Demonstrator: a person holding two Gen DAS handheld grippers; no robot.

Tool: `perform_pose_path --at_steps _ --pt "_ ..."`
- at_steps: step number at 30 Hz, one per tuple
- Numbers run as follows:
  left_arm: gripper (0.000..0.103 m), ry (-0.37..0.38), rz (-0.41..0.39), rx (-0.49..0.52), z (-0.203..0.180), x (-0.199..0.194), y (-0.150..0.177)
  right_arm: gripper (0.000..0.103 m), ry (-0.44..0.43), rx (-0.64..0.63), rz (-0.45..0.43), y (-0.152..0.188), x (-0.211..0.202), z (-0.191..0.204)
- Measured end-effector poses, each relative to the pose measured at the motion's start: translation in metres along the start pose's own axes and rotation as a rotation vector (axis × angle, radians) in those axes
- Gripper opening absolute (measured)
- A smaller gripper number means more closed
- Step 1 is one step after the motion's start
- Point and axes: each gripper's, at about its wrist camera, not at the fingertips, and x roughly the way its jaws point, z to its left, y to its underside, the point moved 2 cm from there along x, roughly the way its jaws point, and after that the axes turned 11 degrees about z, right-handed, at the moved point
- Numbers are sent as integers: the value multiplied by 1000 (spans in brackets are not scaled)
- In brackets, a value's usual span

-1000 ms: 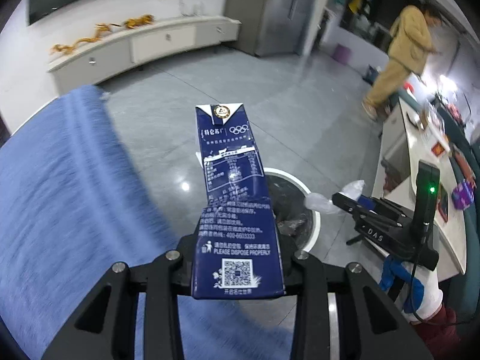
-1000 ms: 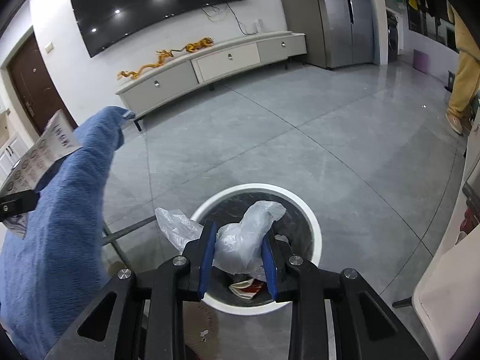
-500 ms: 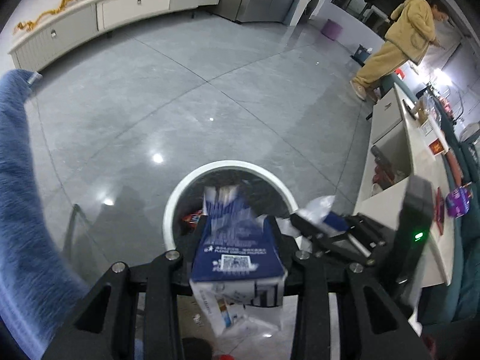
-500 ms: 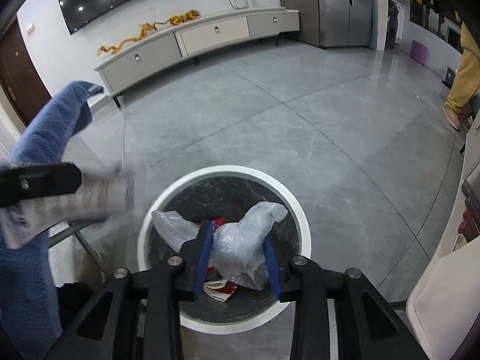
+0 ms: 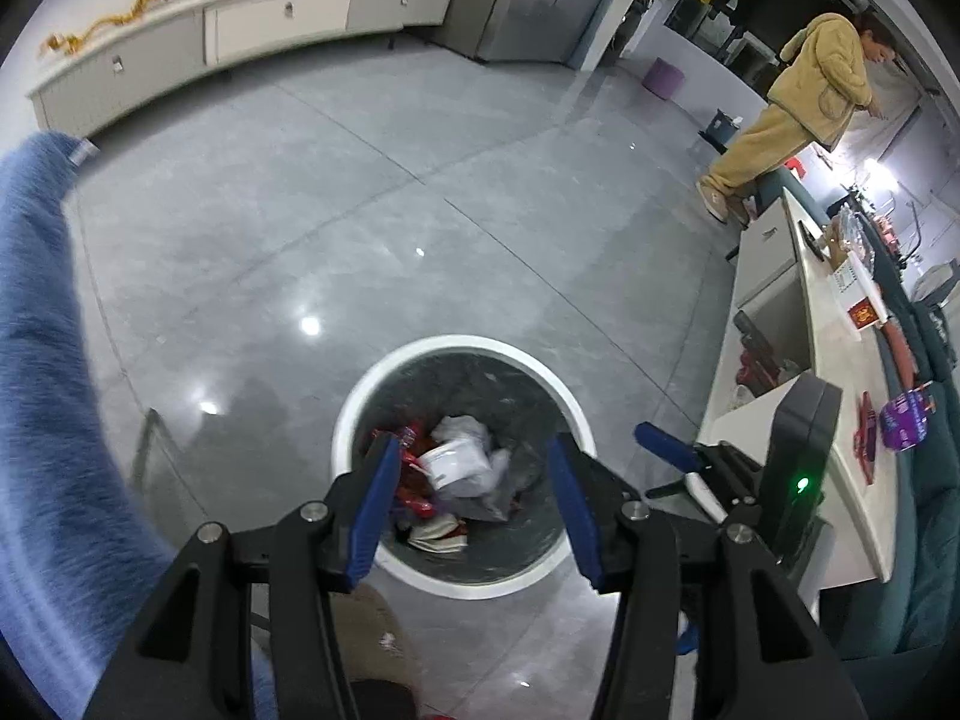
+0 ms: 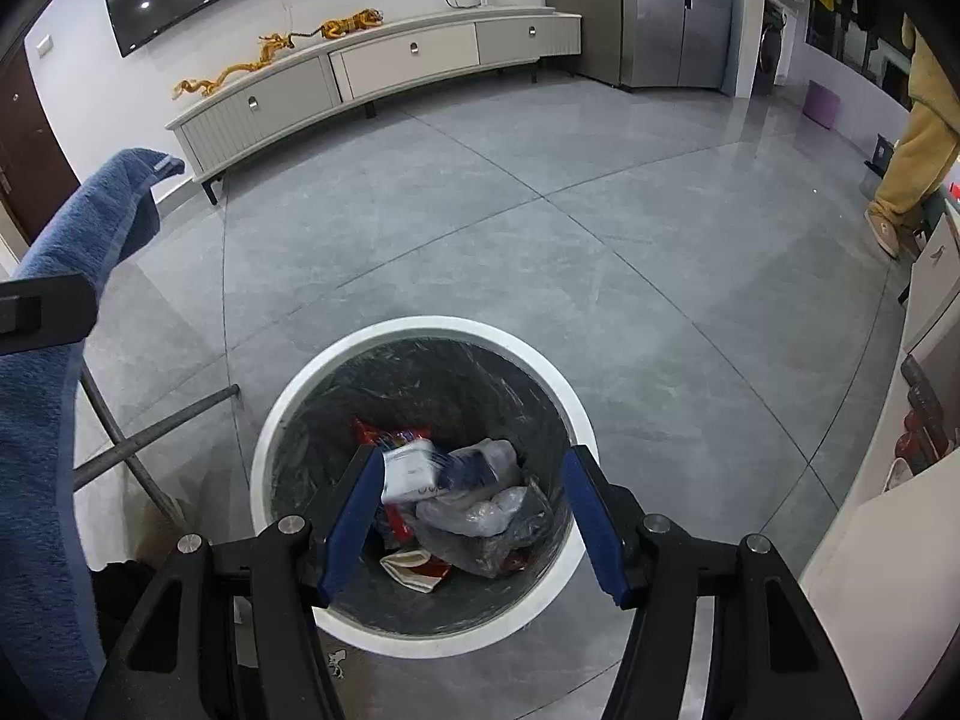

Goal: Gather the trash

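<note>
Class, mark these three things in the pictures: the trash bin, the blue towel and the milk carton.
trash bin (image 6: 300, 387), right wrist view, on its white rim at upper left.
blue towel (image 5: 42, 360), left wrist view, on the middle of the cloth.
milk carton (image 6: 414, 471), right wrist view, on its white end inside the bin.

Both tools tilt steeply downward: the left gripper (image 5: 474, 501) and right gripper (image 6: 474, 516) side by side, jaws just spread apart, nothing between the blue pads.

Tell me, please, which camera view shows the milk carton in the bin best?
The right wrist view: the milk carton lies unobstructed atop the trash. The left wrist view shows only its white end, partly behind a finger.
</note>
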Motion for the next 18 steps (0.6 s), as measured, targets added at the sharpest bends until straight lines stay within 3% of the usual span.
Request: perform_pose_path --at_steps 4,8,18 --pt "50 -54 -69 -9 8 -33 17 62 -15 -11 -35 -2 -22 13" --pt "58 -143 -157 -34 24 -70 40 68 -36 -52 -85 -4 -48 37" --pt "64 -363 -337 -203 91 -159 113 89 -105 -206 -207 1 -108 123"
